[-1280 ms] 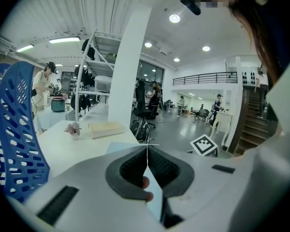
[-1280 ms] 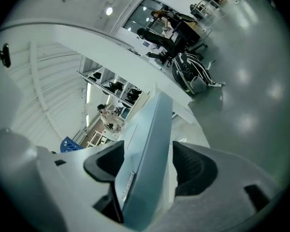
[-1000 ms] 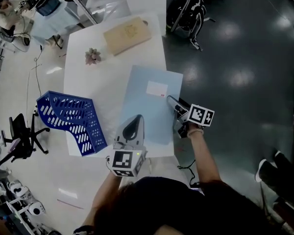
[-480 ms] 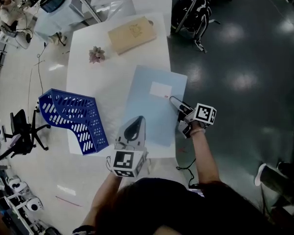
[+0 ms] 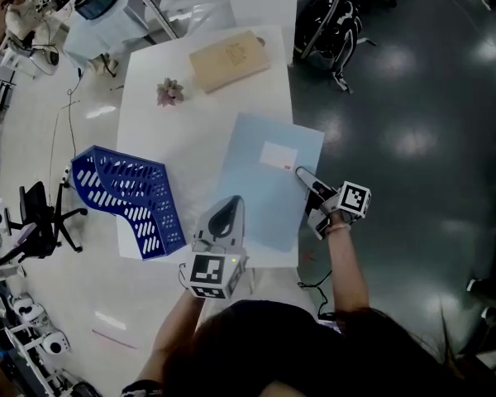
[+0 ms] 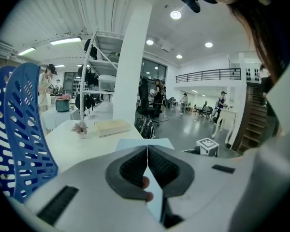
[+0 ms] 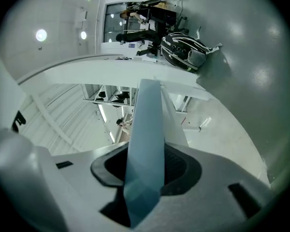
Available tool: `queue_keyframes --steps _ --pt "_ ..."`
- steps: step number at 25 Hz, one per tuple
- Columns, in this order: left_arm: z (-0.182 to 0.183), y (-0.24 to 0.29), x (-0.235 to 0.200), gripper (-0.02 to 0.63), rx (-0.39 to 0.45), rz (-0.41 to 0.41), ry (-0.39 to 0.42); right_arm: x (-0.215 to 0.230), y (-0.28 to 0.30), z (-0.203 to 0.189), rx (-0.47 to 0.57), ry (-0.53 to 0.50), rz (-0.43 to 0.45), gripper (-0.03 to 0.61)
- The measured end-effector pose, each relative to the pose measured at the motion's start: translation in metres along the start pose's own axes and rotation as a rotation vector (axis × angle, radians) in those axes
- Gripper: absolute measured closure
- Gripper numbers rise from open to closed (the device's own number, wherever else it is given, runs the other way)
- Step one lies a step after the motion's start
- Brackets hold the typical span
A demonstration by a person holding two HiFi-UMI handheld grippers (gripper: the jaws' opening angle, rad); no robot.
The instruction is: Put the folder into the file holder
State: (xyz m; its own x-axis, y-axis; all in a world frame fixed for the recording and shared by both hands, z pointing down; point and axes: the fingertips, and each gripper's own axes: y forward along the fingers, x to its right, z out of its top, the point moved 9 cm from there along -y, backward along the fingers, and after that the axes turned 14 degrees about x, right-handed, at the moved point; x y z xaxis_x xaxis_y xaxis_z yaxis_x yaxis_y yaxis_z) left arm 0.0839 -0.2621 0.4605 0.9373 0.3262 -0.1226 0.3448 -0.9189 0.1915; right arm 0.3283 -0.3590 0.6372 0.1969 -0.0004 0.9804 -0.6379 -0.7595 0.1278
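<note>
A light blue folder [image 5: 264, 184] with a white label [image 5: 279, 156] lies flat on the white table [image 5: 174, 143], its right edge hanging over the table's side. The blue perforated file holder [image 5: 132, 198] stands at the table's left edge, also in the left gripper view [image 6: 19, 134]. My right gripper [image 5: 302, 176] reaches in from the right. Its jaws are closing around the folder's overhanging edge [image 7: 146, 129], with gaps still showing beside the sheet. My left gripper [image 5: 231, 202] is shut, tips together [image 6: 146, 151], over the folder's near left corner.
A tan box [image 5: 229, 59] and a small pink plant [image 5: 170, 92] sit at the table's far end. On the dark floor to the right lies a black bag [image 5: 335, 19]. An office chair [image 5: 35, 222] stands left of the table.
The right gripper has shifted slightly outward along the folder's right edge. The left gripper and the file holder have not moved.
</note>
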Motion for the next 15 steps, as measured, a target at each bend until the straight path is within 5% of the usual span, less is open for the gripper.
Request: queue_keyframes --steps 15 --pt "0.014 -0.024 -0.013 0.607 0.033 0.0 -0.002 -0.037 -0.008 -0.009 0.051 -0.038 0.057 0.431"
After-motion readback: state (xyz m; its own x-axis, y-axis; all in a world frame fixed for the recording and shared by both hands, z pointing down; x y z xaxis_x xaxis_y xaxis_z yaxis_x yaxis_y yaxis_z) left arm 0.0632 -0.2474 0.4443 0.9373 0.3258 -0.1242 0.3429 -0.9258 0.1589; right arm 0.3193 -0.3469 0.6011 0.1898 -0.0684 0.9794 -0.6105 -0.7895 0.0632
